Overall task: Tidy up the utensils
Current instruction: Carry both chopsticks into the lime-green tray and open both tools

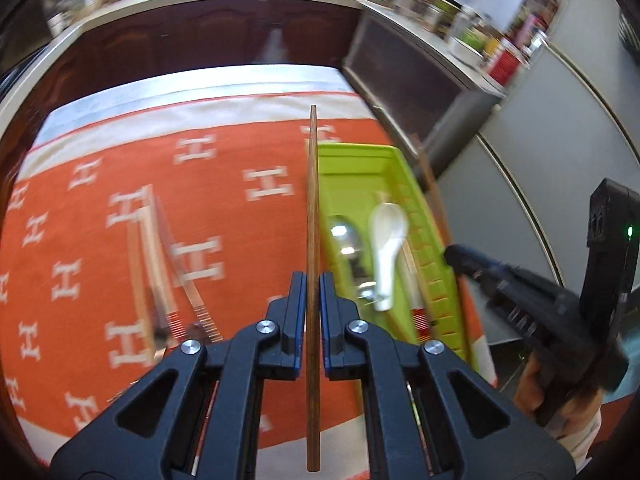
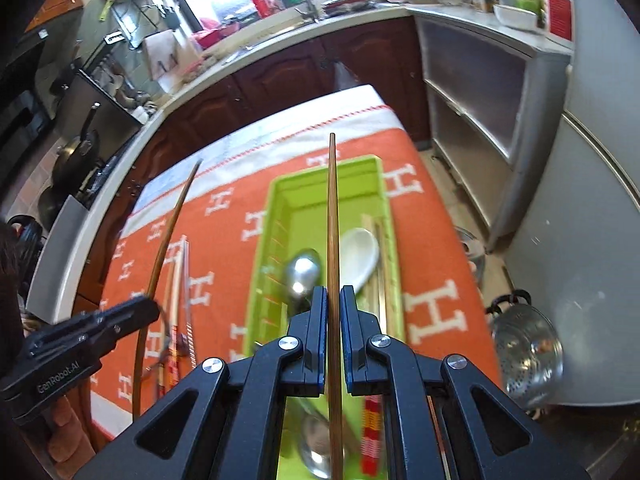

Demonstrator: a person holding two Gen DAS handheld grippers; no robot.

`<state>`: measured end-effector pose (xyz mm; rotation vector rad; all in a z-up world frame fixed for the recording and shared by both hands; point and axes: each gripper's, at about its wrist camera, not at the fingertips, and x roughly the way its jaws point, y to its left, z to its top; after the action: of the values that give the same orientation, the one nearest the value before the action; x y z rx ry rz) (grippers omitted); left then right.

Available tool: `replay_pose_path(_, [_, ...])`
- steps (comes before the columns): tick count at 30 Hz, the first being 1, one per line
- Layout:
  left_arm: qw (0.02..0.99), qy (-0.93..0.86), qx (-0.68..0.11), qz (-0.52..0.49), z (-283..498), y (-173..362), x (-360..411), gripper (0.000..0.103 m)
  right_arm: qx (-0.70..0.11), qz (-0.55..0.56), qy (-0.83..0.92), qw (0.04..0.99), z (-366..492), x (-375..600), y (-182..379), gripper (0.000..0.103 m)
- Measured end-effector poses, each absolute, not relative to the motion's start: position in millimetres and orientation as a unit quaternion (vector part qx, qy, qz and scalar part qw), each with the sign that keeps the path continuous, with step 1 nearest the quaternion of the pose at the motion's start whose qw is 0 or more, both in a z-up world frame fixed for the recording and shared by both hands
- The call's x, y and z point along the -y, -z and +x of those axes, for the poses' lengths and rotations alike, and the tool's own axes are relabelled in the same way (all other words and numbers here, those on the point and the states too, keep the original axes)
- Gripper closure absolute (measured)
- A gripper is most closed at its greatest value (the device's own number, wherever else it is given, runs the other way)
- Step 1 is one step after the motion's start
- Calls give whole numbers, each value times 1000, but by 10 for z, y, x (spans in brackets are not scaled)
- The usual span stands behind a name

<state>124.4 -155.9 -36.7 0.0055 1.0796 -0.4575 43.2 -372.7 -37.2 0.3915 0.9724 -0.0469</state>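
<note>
Now we are carrying one brown chopstick in each gripper.
Left gripper (image 1: 312,280) and right gripper (image 2: 335,292) are clamping theirs lengthwise, lining up with the green tray (image 2: 282,196).

White capital "H" letters repeat in rows across the orange woven cloth (image 2: 436,240) that covers the table, reaching from its near edge to the white band along its far edge. In the right wrist view, the black plastic body of the left gripper (image 2: 154,304) carries "GenRobot.AI" in small grey print along its side. The labels on jars and packets on the far kitchen counter (image 2: 460,14) are too blurred to read.
</note>
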Motion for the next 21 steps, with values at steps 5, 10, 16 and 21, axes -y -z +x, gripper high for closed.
replay_pose_path(5, [817, 240, -524, 7, 1269, 478, 2060, 99, -489, 184, 26, 852, 316, 3869, 550, 97])
replay_pose_path(10, [804, 240, -544, 1, 1334, 655, 2338, 99, -503, 206, 30, 839, 251, 3926, 740, 93])
replay_pose_path(16, [787, 236, -570, 7, 1375, 933, 2422, 99, -476, 218, 33, 851, 203, 4018, 742, 84])
replay_pose_path(21, [777, 234, -584, 6, 1344, 1010, 2374, 98, -461, 232, 47, 855, 108, 4140, 640, 84])
